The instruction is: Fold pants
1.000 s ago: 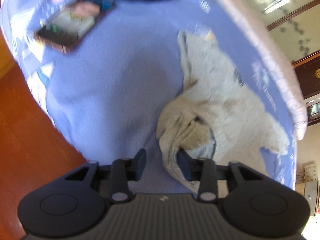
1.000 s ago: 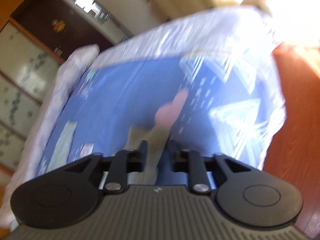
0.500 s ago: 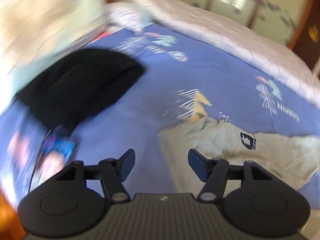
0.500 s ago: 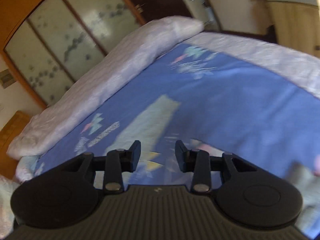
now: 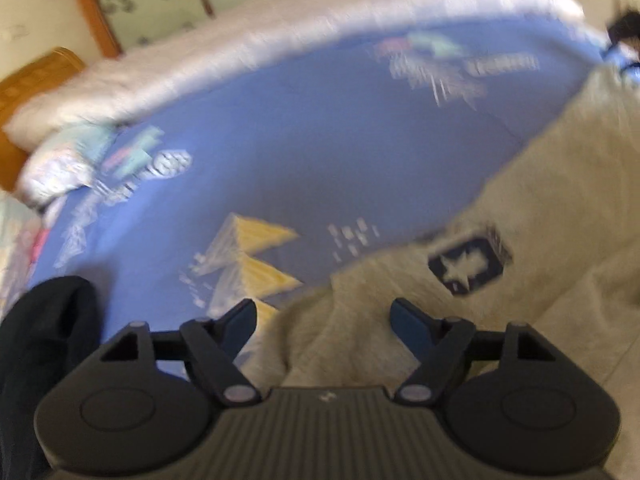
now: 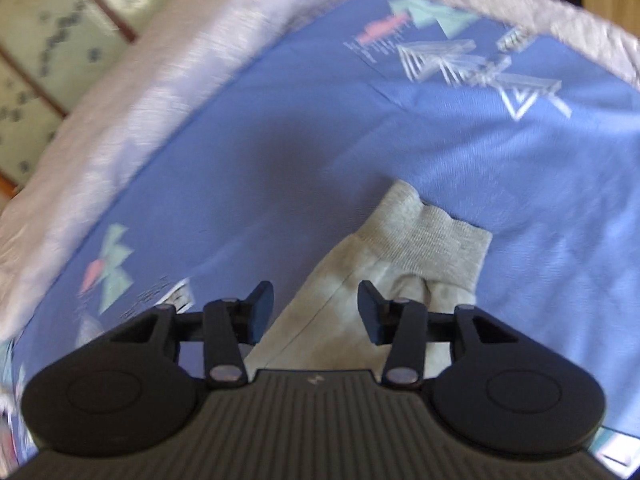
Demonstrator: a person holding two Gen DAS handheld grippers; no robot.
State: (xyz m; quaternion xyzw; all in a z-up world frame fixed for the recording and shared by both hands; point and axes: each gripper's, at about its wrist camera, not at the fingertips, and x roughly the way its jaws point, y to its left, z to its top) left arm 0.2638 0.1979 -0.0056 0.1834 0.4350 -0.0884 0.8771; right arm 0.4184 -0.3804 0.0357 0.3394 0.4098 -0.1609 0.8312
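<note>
One pair of grey pants (image 5: pixel 532 208) lies on the bed (image 5: pixel 320 140) under both released claws: left claw (image 5: pixel 323 322), right claw (image 6: pixel 316 307).

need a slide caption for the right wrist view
Open right gripper poised over the ribbed ankle cuff of light grey sweatpants on a blue patterned bedsheet.

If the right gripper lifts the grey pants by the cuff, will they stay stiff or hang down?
The pants would probably droop: the soft knit lies creased on the bedsheet. The ribbed cuff looks thicker, so it may give the right gripper a firmer hold. They seem light.
</note>
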